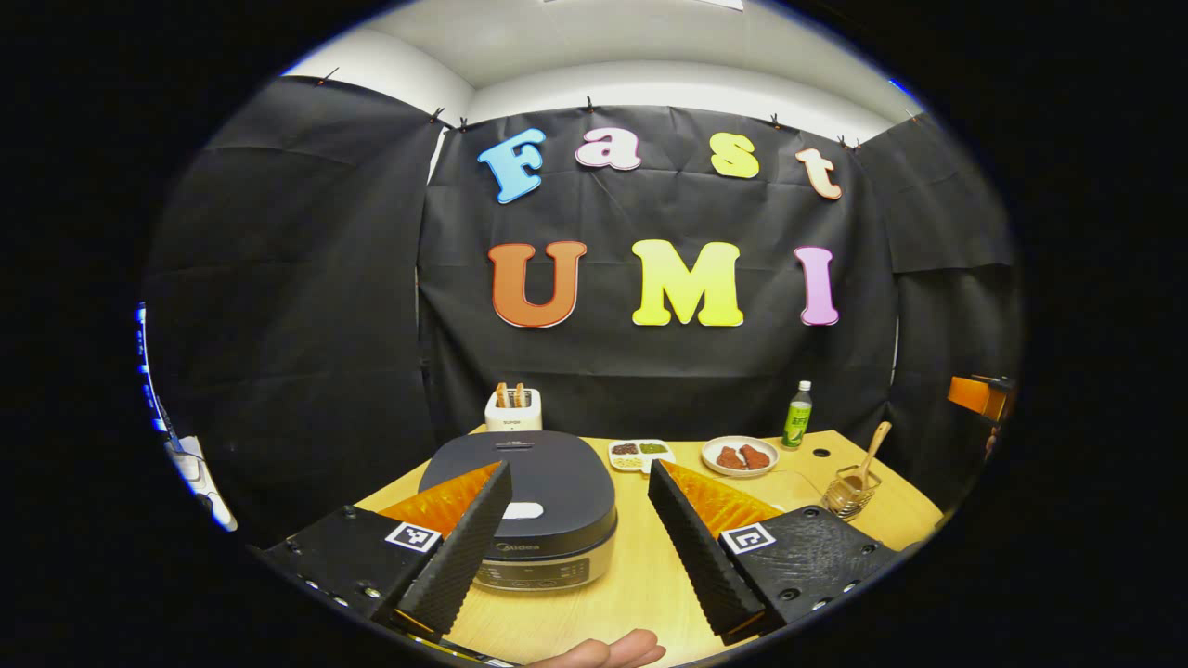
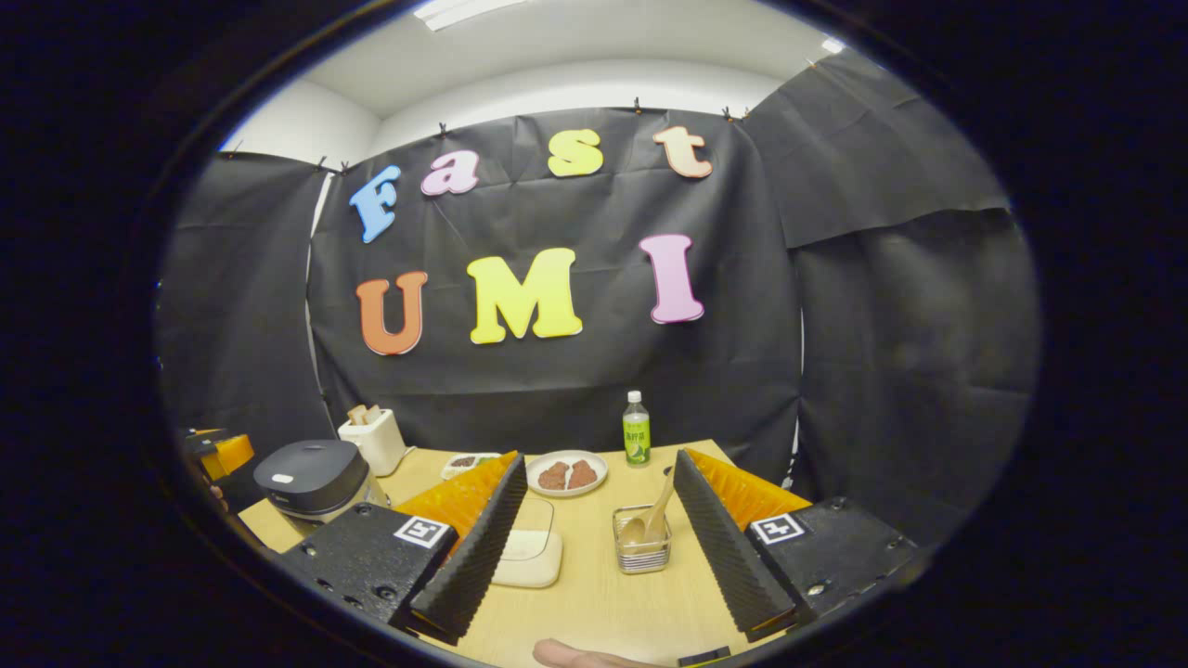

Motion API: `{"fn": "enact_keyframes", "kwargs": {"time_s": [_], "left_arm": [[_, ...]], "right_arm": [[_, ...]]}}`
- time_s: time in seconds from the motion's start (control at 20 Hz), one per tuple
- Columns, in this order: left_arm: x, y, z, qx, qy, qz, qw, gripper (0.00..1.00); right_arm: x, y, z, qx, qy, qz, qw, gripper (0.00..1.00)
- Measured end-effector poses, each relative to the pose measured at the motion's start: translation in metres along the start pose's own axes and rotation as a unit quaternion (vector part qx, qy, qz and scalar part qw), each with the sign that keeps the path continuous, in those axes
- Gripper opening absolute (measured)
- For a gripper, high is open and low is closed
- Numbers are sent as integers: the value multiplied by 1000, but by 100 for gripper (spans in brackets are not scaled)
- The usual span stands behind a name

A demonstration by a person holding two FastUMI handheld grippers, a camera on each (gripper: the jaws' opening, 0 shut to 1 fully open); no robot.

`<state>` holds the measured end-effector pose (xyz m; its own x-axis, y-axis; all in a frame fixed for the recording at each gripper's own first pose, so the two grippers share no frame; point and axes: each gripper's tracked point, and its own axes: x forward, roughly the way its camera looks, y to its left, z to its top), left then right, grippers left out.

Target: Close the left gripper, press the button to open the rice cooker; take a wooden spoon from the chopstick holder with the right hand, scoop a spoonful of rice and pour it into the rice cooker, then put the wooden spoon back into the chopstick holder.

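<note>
Nothing done: rice cooker (image 1: 529,506) lid was down, wooden spoon (image 2: 657,515) in chopstick holder (image 2: 642,541), both grippers' jaws wide.

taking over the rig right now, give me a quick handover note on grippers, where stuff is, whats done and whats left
Left gripper: jaws open, holding nothing, above the table in front of the rice cooker.
Right gripper: jaws open, holding nothing, facing the chopstick holder.
Rice cooker: lid shut, on the left part of the table.
Wooden spoon: standing in the chopstick holder, bowl end down.
Rice container: lidded, beside the holder.
Done: nothing yet.
Left: close the left jaws, press the button to open the cooker, take the spoon with the right, scoop rice, pour it in, return the spoon.
</note>
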<state>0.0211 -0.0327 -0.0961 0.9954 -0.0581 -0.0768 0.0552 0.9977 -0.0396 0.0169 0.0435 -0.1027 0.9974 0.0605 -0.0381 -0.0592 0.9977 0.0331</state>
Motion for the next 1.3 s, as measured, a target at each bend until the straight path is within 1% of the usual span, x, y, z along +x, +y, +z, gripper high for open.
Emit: {"fn": "enact_keyframes", "kwargs": {"time_s": [0.1,0.25,0.35,0.4,0.5,0.55,0.6,0.65,0.75,0.85,0.95,1.1,1.2,1.3], "left_arm": [[-9,-8,9,0,1,-13,1000,94],[-20,-12,28,13,-11,-11,1000,95],[-26,-15,40,21,-25,-10,999,95],[-29,-18,44,23,-31,-12,999,94],[-32,-22,47,23,-36,-17,999,94],[-32,-23,48,24,-38,-16,999,94],[-31,-25,47,25,-38,-18,999,94],[-29,-27,46,25,-37,-21,999,94],[-25,-33,49,21,-38,-33,998,94],[-20,-40,47,20,-39,-49,998,94],[-15,-41,45,24,-42,-55,997,94],[-11,-39,45,37,-42,-51,997,94],[-7,-37,43,46,-45,-46,997,94],[-5,-30,48,51,-57,-28,997,94]], "right_arm": [[-10,-3,11,-15,-12,-7,1000,100],[-22,-8,29,-27,-26,-19,999,100],[-26,-12,34,-30,-25,-28,999,100],[-26,-14,35,-35,-23,-31,999,99],[-26,-14,41,-45,-24,-33,998,100],[-25,-13,43,-47,-25,-33,998,99],[-21,-12,44,-50,-23,-34,998,100],[-17,-10,46,-53,-24,-34,998,99],[-10,-6,54,-49,-26,-39,998,100],[-4,5,57,-47,-27,-32,998,100],[3,14,56,-50,-28,-24,998,99],[10,23,53,-35,-31,-9,999,100],[15,25,46,-34,-30,-3,999,99],[17,24,42,-40,-28,-1,999,99]]}}
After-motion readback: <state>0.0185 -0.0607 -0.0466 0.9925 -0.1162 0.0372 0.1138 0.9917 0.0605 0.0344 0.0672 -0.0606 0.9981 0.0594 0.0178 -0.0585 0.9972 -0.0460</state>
